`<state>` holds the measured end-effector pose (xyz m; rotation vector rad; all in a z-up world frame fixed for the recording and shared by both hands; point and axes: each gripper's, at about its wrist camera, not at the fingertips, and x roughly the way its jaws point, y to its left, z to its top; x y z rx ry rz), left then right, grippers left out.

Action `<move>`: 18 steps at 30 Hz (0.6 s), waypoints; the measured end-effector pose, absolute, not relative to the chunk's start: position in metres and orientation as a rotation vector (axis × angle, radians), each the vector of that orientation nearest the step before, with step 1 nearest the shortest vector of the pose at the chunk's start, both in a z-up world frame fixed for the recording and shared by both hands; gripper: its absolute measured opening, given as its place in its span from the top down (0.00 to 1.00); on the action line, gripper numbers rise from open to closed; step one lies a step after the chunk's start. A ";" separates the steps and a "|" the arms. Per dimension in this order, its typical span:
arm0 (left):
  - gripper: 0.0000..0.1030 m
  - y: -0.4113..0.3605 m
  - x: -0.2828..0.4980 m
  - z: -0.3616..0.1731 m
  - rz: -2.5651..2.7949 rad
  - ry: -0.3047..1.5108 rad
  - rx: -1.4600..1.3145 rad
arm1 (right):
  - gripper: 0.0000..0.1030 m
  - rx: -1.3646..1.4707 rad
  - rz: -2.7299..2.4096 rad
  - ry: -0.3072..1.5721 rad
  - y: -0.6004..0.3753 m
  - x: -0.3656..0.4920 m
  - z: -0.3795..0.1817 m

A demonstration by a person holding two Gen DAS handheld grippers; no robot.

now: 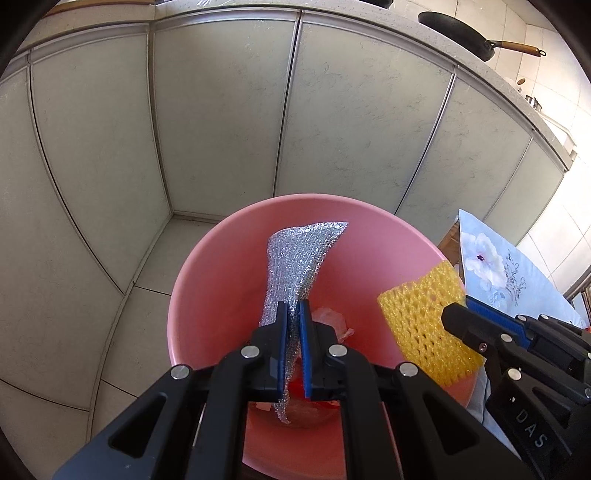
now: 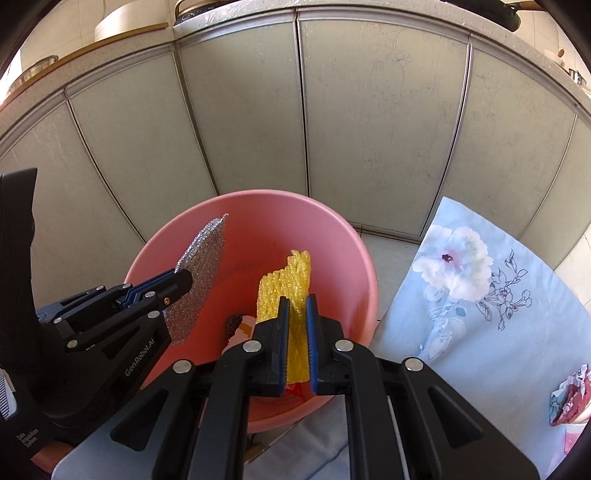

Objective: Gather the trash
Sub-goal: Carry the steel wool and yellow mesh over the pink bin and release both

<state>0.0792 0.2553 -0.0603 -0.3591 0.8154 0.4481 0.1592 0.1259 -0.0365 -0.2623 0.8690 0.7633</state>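
A pink bin (image 1: 207,280) (image 2: 343,258) stands on the tiled floor against the cabinets. My left gripper (image 1: 294,308) (image 2: 184,282) is shut on a silver scouring cloth (image 1: 299,258) (image 2: 201,273), which hangs over the bin's mouth. To its right, my right gripper (image 2: 296,301) (image 1: 456,315) is shut on a yellow foam fruit net (image 2: 284,284) (image 1: 424,310), also above the bin. Scraps of trash (image 1: 332,321) (image 2: 236,325) lie at the bin's bottom, partly hidden behind the fingers.
Grey-green cabinet doors (image 1: 221,110) rise close behind the bin. A table with a blue floral cloth (image 2: 480,288) (image 1: 491,266) sits to the right, with a crumpled wrapper (image 2: 570,398) on it. A black pan (image 1: 461,35) rests on the counter above.
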 end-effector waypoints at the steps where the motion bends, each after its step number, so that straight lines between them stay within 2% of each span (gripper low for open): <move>1: 0.94 0.255 0.080 -0.061 0.451 0.817 -0.361 | 0.91 -0.264 0.763 0.871 0.128 0.158 -0.036; 18: 0.93 0.259 0.080 -0.065 0.466 0.831 -0.381 | 0.91 -0.298 0.762 0.893 0.140 0.165 -0.048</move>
